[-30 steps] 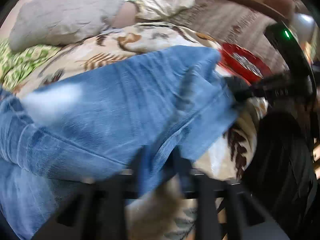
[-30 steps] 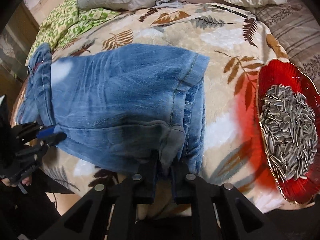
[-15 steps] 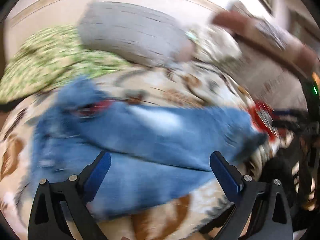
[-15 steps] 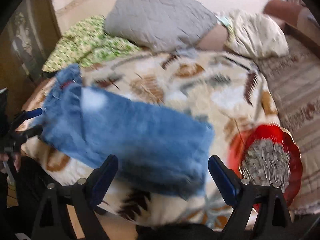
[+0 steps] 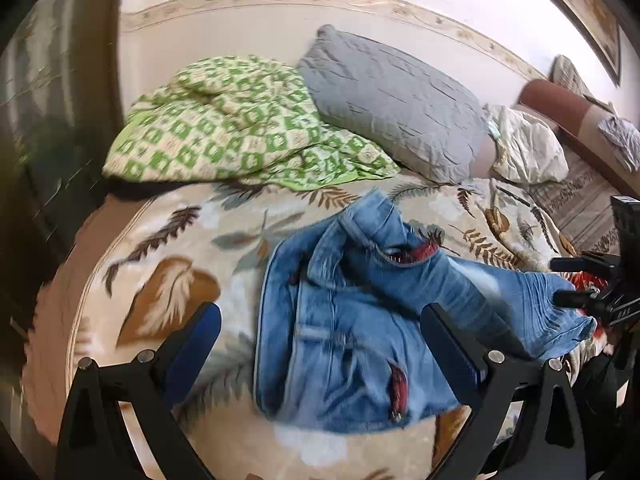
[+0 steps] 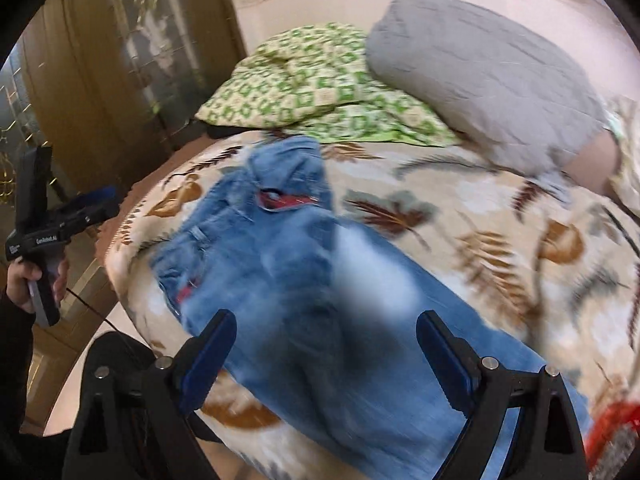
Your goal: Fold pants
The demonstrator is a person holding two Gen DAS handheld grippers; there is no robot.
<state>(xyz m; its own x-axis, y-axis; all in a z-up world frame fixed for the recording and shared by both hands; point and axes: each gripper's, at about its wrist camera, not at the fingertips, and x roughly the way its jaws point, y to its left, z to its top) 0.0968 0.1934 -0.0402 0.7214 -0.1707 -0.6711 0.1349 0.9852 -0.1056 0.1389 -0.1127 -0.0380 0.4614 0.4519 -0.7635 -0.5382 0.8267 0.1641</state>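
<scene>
Left wrist view shows the left gripper (image 5: 320, 340) spread wide with nothing between its blue pads, hovering above the jeans (image 5: 352, 320), which lie on the leaf-patterned blanket (image 5: 168, 248) in front of the grey pillow (image 5: 392, 100) and the green checked quilt (image 5: 240, 128). The waistband end, with a flash of red lining, sits on the pillow side of the jeans; the leg end trails away from it toward the right gripper (image 5: 576, 284), seen at the edge of this view with its fingers apart and, as far as can be told, gripping no cloth. Right wrist view confirms it: the right gripper (image 6: 324, 348) is wide open over the blurred legs of the jeans (image 6: 320, 280), and the left gripper's handle is held off the blanket's edge, well apart from the denim. The jeans look roughly laid out but rumpled near the waist, so the step in hand seems to be taking fresh holds for the next fold. To do it well, each gripper should probably come down on a thick edge of the jeans, hem on one side and waistband on the other, pinching all layers at once so none slips. Lift evenly, keep the cloth taut between the two holds, and lay hem onto waistband squarely, away from the pillow.
</scene>
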